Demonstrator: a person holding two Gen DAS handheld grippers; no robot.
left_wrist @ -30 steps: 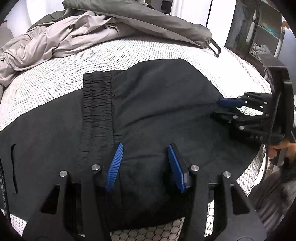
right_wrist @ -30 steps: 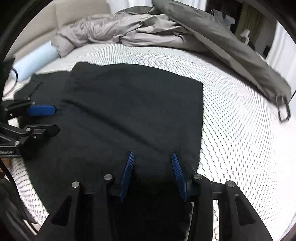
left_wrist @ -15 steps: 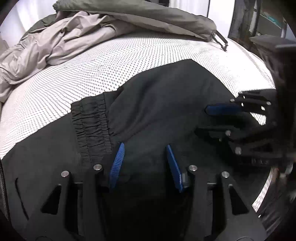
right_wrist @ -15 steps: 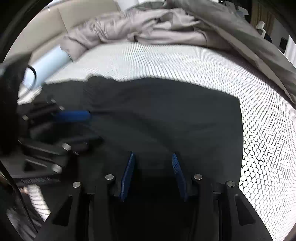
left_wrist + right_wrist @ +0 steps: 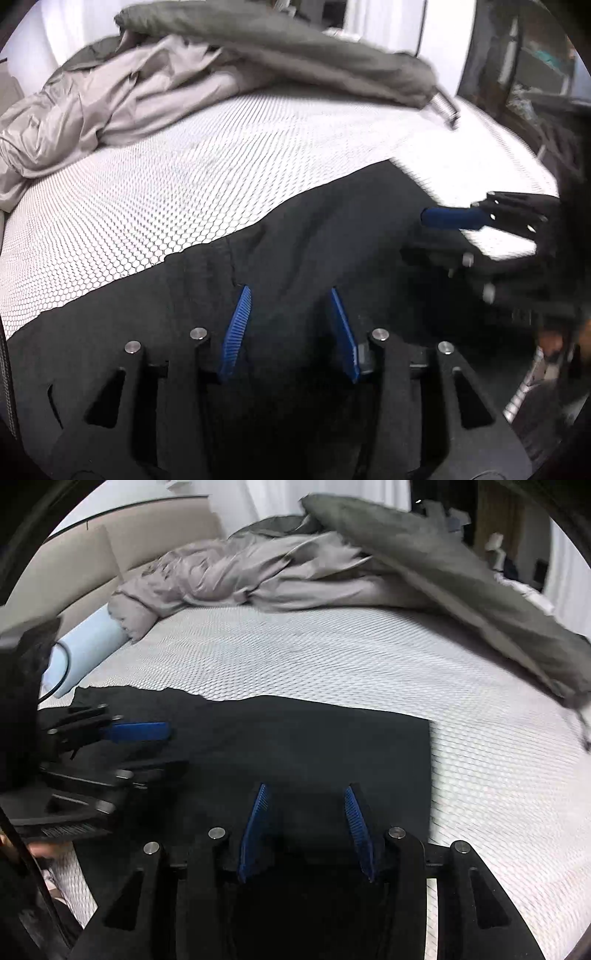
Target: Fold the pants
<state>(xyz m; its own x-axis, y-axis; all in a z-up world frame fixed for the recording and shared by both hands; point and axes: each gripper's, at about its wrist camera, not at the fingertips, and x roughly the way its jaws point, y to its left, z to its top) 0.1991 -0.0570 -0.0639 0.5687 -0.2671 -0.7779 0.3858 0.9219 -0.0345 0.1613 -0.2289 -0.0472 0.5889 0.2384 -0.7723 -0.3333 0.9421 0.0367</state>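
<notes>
Black pants (image 5: 332, 229) lie flat on the white mesh mattress (image 5: 184, 177), their far edge running straight across (image 5: 295, 738). My left gripper (image 5: 289, 289) is over the near part of the pants, with black cloth bunched between its blue pads. My right gripper (image 5: 306, 787) holds the cloth the same way near the pants' right edge. Each shows in the other's view: the right gripper (image 5: 413, 236) at the right, the left gripper (image 5: 179, 748) at the left. Both sit a little above the cloth that lies flat.
A crumpled grey duvet (image 5: 147, 85) and a darker cover (image 5: 461, 583) fill the far side of the bed. A light blue roll (image 5: 88, 642) lies by the beige headboard (image 5: 110, 554). Dark shelving (image 5: 535, 74) stands beyond the bed's right edge.
Both grippers moved forward over the bed and slightly up, carrying the near cloth with them. The pants' far edge now sits closer, and the gathered waistband has gone out of sight.
</notes>
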